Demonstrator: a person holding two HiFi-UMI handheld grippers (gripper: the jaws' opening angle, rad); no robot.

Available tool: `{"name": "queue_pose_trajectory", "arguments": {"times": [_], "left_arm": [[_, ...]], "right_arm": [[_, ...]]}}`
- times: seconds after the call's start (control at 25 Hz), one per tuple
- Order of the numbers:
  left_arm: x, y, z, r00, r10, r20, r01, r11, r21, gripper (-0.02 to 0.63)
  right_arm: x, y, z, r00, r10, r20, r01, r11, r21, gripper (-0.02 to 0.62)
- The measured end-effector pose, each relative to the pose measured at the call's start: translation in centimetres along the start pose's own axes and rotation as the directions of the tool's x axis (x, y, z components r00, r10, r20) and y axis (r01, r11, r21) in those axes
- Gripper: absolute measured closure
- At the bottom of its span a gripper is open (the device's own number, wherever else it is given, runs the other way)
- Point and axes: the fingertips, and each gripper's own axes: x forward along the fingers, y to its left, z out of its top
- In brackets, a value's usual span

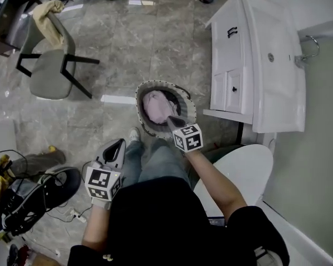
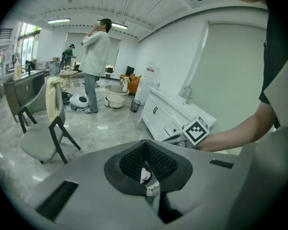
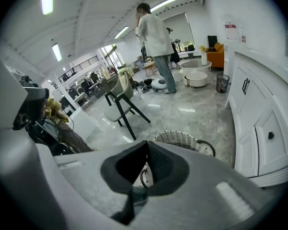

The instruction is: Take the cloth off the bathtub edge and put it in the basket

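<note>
- Pink cloth (image 1: 158,105) is seen bunched inside the woven basket (image 1: 139,100) on the floor. The task is judged as good as done, with only the hands to be drawn back.
- The right gripper (image 1: 172,119) is held over the basket's near rim, angled downward, its jaws clenched on nothing.
- The left gripper (image 1: 116,147) is held apart beside the knee, pointed forward and down, jaws together and empty.

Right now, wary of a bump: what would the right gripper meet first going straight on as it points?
Probably the basket, just ahead of the right gripper; depth is unclear.
</note>
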Motion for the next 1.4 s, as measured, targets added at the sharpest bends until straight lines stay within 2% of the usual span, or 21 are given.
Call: {"name": "queue_pose_trajectory", "arguments": {"times": [0.24,0.48,0.8,0.92,1.08,1.4], "left_arm": [[0.2,-1.4,3.1,0.998,-0.035,0.053,0.032,0.998,0.058,0.592],[0.3,-3.3,6.0,0.991,-0.057,0.117,0.043,0.992,0.118,0.592],[-1.0,-5.2,11.7,0.974,-0.1,0.204,0.066,0.983,0.169,0.592],[-1.9,-5.0,15.2,0.966,-0.124,0.228,0.08,0.978,0.193,0.592],[-2.4,-6.1,18.0,0.951,-0.149,0.27,0.084,0.967,0.239,0.592],[-4.1,-8.0,23.2,0.912,-0.196,0.36,0.084,0.949,0.304,0.592]], "right_arm": [[-6.3,2.4,4.2,0.991,0.017,0.13,-0.015,1.0,-0.019,0.598],[-12.5,3.6,7.3,0.966,0.025,0.259,-0.016,0.999,-0.037,0.598],[-20.8,5.0,12.9,0.909,0.024,0.417,0.006,0.997,-0.07,0.598],[-23.7,5.9,16.8,0.878,0.016,0.479,0.031,0.995,-0.09,0.598],[-27.1,6.1,19.5,0.83,0.018,0.558,0.052,0.993,-0.11,0.598],[-31.2,6.6,23.1,0.773,0.027,0.634,0.095,0.983,-0.157,0.598]]}}
